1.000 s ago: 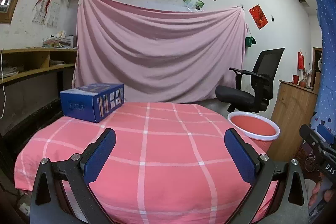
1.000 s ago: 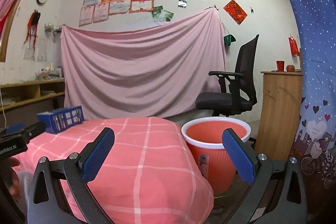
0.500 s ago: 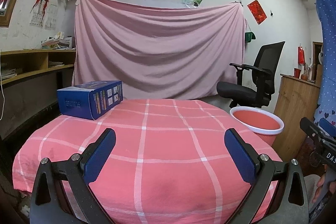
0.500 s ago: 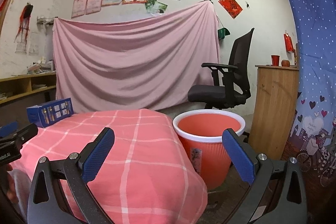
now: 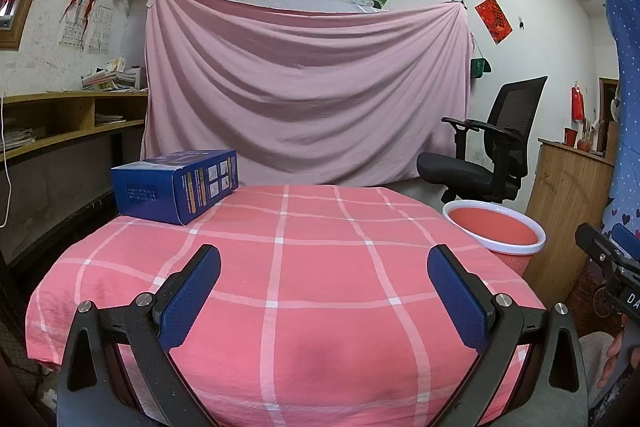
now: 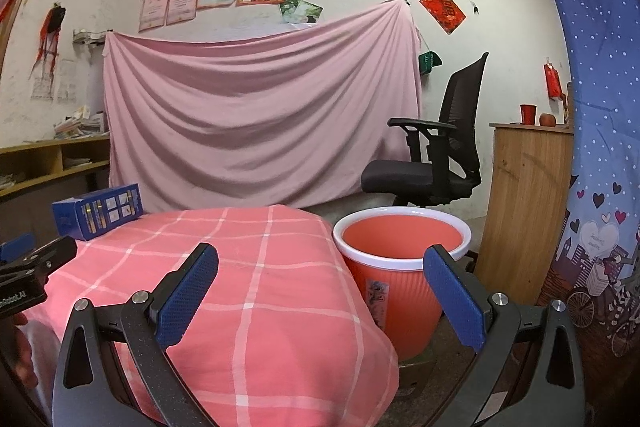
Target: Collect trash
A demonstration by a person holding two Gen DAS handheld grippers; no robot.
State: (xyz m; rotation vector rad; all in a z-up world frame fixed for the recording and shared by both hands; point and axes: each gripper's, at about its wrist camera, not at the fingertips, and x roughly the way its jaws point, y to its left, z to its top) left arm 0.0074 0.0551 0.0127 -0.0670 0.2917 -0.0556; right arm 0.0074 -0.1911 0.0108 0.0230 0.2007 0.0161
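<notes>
A large pink cloth sheet (image 5: 308,95) hangs across the white back wall, and in front of it stands a table under a pink tablecloth with a white check (image 5: 320,267). Taking that table as the landmark: a dark blue rectangular cardboard box (image 5: 176,185) lies on its far left corner, one long side turned toward the middle of the table. In the right wrist view the same box (image 6: 98,211) sits at the far left edge of the cloth. Just beside the table's right edge, on the floor, stands a round orange plastic bin with a white rim (image 6: 402,267), its mouth open upward; the left wrist view shows only its upper part (image 5: 494,237) past the table's right side. Behind the bin, further from the table, is a black mesh office chair (image 5: 492,147), and to the right of it a wooden cabinet (image 6: 524,207).

The left gripper (image 5: 324,295) hangs over the near part of the table, its blue-padded fingers spread wide with nothing between them. The right gripper (image 6: 320,299) is over the table's near right corner and the bin, likewise spread wide and empty.
</notes>
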